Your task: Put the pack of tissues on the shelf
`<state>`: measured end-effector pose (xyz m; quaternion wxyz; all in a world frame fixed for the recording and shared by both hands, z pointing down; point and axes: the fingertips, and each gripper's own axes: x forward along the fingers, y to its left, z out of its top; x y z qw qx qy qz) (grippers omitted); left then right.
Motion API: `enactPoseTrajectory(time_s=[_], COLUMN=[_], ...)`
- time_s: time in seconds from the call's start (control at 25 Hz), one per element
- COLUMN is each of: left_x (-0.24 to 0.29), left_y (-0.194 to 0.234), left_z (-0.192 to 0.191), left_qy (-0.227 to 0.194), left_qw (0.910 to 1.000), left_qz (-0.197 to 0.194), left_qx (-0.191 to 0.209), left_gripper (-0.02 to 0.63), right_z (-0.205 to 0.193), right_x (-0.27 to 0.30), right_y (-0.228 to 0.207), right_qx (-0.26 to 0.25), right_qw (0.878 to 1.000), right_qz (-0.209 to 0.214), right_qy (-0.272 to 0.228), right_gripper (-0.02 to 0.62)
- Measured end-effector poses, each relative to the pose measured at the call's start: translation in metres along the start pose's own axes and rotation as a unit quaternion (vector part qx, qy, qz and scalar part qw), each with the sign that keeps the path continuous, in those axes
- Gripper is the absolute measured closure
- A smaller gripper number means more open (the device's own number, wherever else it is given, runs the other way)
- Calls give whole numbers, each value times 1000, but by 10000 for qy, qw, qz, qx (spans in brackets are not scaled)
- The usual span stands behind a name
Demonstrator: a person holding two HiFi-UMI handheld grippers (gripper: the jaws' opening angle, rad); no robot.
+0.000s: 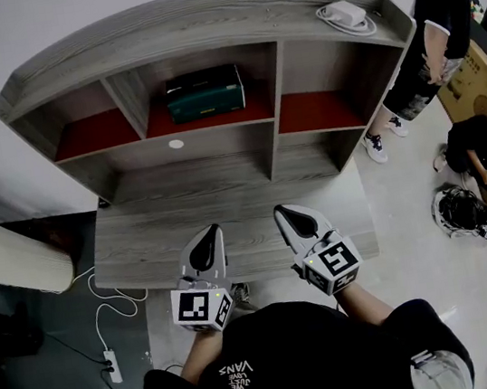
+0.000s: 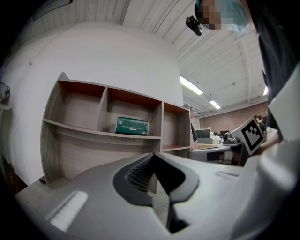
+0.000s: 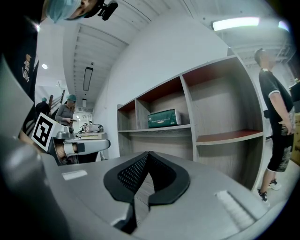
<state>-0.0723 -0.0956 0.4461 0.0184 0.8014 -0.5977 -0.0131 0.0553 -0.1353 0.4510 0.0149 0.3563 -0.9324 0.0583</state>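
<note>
A dark green pack of tissues lies in the middle compartment of the grey wooden shelf unit; it also shows in the left gripper view as the pack and in the right gripper view as the pack. My left gripper hovers over the desk's front part, shut and empty. Beside it, my right gripper is shut too, with nothing in it. Both point level at the shelf, well short of the pack. The left jaws and right jaws meet at their tips.
The desk surface under the shelf is bare. A white object sits on the shelf's top right. One person stands at the right, another crouches by cardboard. A power strip lies on the floor at left.
</note>
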Motion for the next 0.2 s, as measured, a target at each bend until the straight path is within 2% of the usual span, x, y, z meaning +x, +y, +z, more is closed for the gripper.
enactPoseTrajectory(time_s=[0.2], left_x=[2], left_y=[2], left_z=[-2], left_qy=[17], left_qw=[10000], left_qz=[-6], left_qx=[-7], left_gripper=[554], right_z=[-1], right_x=[2], right_y=[-1], right_qx=[4], right_qw=[10000], right_qz=[-16], right_qy=[17], right_gripper=[592])
